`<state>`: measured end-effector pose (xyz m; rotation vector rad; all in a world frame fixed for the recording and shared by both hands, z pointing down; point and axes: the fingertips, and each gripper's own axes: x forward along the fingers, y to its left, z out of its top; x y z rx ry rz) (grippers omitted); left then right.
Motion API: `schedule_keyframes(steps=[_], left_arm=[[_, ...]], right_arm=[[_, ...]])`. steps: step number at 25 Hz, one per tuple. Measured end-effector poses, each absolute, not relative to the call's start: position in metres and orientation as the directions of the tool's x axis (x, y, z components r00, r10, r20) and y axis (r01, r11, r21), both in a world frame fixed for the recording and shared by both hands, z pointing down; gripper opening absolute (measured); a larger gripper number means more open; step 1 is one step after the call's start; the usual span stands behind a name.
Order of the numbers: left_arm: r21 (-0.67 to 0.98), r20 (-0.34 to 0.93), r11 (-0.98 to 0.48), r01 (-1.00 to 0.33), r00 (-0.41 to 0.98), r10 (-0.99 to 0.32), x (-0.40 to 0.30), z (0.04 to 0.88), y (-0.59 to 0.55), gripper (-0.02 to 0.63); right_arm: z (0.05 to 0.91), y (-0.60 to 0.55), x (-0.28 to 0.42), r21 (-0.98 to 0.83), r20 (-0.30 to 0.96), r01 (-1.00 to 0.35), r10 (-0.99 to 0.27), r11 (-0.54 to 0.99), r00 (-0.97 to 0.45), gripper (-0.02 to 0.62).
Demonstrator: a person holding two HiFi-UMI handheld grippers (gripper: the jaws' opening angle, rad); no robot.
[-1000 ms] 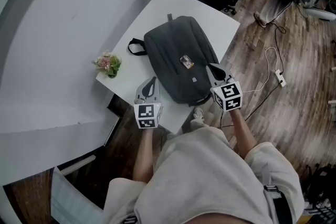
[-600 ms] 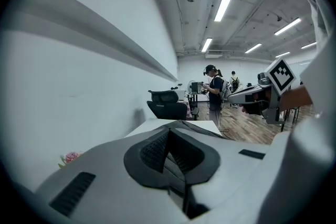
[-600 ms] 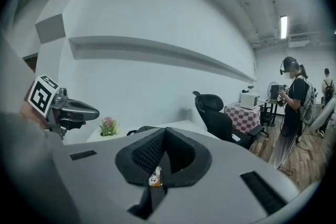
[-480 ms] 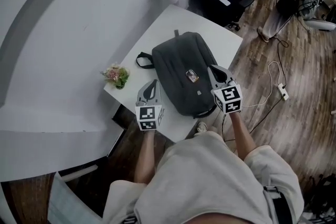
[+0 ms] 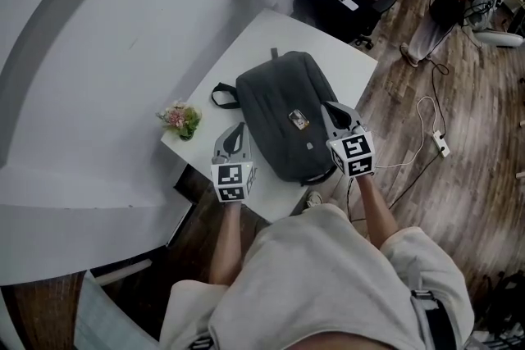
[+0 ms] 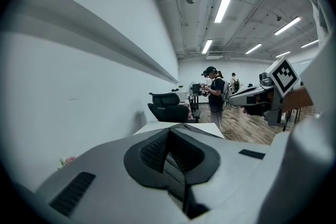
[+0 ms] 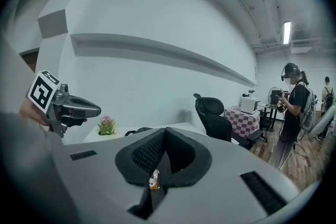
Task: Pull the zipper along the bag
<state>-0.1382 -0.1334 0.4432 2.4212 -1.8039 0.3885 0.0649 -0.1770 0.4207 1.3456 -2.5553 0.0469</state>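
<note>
On the white table (image 5: 328, 52) by the curved wall lies a dark grey backpack (image 5: 279, 94). It is flat, with its top handle toward the far edge and a strap loop poking out on the flower side. A small orange-and-white tag (image 5: 299, 120) sits on its front panel, and any print on it is too small to read. The zipper pull I can't pick out from here. A little pot of pink flowers (image 5: 181, 119) stands near the table's left corner, apart from the bag.

The person stands at the near edge holding both tools. The left gripper (image 5: 239, 129) hangs just beside the backpack's left flank, jaws pressed together on nothing. The right gripper (image 5: 327, 106) hovers at the bag's right side, jaws likewise closed and empty. Each carries a marker cube (image 5: 230, 180) with black-and-white square patterns.
</note>
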Motion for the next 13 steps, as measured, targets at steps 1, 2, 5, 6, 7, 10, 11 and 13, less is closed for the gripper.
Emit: schedule_keyframes(steps=[1,2,5,6,7,10,11,13], left_arm=[[-0.074,0.261,-0.296,-0.952,0.268,-0.927,-0.1367,0.4434,-0.1333,0.025],[-0.074,0.261,-0.297,-0.952,0.269,-0.927,-0.135,0.4432,-0.1329,0.025],[-0.073,0.262,-0.299,-0.952,0.271,-0.926,-0.1312,0.4431,-0.1328,0.025],[-0.072,0.263,-0.299,-0.952,0.271,-0.926,-0.1313,0.4438,-0.1335,0.026],[-0.071,0.264,-0.299,-0.952,0.271,-0.926,-0.1318,0.4444,-0.1343,0.025],[-0.07,0.264,-0.3,-0.952,0.272,-0.925,-0.1319,0.4436,-0.1354,0.025],[-0.07,0.265,-0.301,-0.951,0.273,-0.925,-0.1315,0.4433,-0.135,0.025],[-0.07,0.268,-0.305,-0.95,0.276,-0.923,-0.1304,0.443,-0.1342,0.025]], right_arm=[[0.4211,-0.1763,0.0647,0.089,0.238,-0.814,-0.806,0.574,-0.542,0.014],[0.4213,-0.1752,0.065,0.089,0.24,-0.813,-0.804,0.576,-0.544,0.014],[0.4222,-0.1731,0.0656,0.087,0.246,-0.809,-0.8,0.581,-0.547,0.014],[0.423,-0.1734,0.0651,0.086,0.248,-0.809,-0.799,0.581,-0.547,0.014],[0.4237,-0.1738,0.0645,0.086,0.25,-0.809,-0.799,0.581,-0.547,0.014],[0.424,-0.174,0.0632,0.09,0.253,-0.807,-0.798,0.583,-0.548,0.014],[0.4239,-0.1735,0.0629,0.092,0.254,-0.807,-0.797,0.584,-0.548,0.014],[0.4236,-0.1724,0.0622,0.097,0.256,-0.805,-0.796,0.586,-0.549,0.014]])
